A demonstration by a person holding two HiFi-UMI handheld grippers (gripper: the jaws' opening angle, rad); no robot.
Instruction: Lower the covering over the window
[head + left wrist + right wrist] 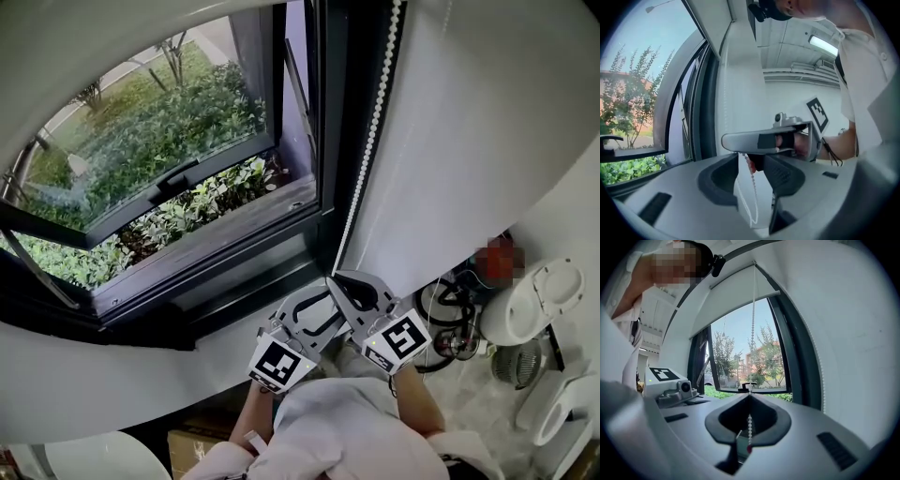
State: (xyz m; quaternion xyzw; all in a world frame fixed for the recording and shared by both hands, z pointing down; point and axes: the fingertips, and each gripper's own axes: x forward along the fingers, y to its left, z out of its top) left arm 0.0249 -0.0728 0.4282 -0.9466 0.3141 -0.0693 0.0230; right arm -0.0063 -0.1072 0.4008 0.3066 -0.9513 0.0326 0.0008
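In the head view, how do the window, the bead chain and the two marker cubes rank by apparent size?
1. window.
2. bead chain, long but thin.
3. left marker cube and right marker cube: they look alike, so unranked.

Right tool clamped on bead chain; blind high over window.

Seen from above and indoors, the head camera looks steeply down on the window, with both grippers just below the window's lower right corner. The left gripper camera sits close to the wall right of the window and faces across the right gripper, with the window at its left edge. The right gripper camera looks level, straight out through the window at close range. All three views share the window frame and the bead chain by the window's right edge.
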